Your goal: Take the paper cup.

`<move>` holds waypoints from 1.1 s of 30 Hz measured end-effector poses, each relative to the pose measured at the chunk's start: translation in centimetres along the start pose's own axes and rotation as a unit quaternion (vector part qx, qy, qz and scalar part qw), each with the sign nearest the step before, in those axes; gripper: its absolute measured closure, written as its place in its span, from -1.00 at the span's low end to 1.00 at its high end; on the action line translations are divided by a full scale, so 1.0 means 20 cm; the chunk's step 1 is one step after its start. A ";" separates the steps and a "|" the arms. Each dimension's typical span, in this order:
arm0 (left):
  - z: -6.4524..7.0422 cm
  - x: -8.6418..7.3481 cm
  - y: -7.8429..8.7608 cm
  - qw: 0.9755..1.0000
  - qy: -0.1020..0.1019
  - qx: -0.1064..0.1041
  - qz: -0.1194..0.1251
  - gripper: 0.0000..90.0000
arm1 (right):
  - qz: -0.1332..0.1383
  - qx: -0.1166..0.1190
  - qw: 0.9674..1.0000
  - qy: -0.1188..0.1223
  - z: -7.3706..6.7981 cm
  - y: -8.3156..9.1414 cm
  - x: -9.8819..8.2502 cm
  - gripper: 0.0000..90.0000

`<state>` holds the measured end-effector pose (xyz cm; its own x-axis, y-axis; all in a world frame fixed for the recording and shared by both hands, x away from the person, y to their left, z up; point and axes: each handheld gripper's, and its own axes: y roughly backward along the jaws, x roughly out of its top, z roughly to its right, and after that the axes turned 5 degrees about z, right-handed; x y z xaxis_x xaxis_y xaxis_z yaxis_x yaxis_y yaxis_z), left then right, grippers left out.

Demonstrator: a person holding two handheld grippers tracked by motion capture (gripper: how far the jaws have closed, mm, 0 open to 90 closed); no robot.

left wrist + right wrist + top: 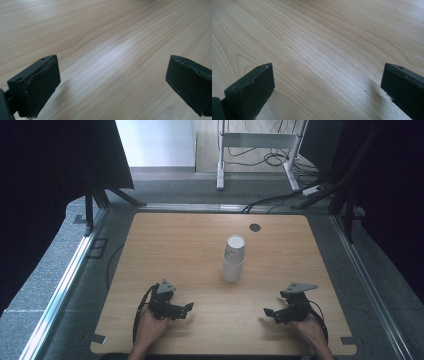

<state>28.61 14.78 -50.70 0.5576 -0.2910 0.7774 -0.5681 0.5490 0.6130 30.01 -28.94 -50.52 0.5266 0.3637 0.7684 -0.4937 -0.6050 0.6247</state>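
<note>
Stack of white paper cups point(233, 259) stands upright near the middle of the wooden table point(165, 240), top cup tilted slightly in the lower one. Nothing touches it. Left gripper point(186, 310) low over the near left part of the table, held in a hand point(149, 327), jaws spread wide, empty, bare wood between them in the left gripper view point(113, 72). Right gripper point(269, 313) at near right, jaws likewise released and empty point(328, 80). Both well apart from the cups. Small dark round hole point(255, 227) in the tabletop behind the cups.
</note>
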 end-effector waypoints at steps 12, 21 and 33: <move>0.03 -0.01 -0.06 0.997 -0.046 0.027 -0.047 -1.00 | -0.011 -0.005 1.000 0.016 0.00 0.02 0.00 -1.00; 0.01 0.00 -0.04 0.998 -0.036 0.030 -0.044 -1.00 | -0.007 0.023 1.000 0.009 0.00 0.02 0.00 -1.00; 0.04 0.01 -0.06 0.996 -0.061 0.034 -0.050 -1.00 | 0.001 0.028 1.000 -0.001 0.03 0.03 0.01 -1.00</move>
<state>28.86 13.52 -51.22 0.5379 -0.4375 0.7206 -0.5558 0.4587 0.6933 30.25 -29.57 -50.05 0.5268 0.3609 0.7696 -0.4551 -0.6450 0.6140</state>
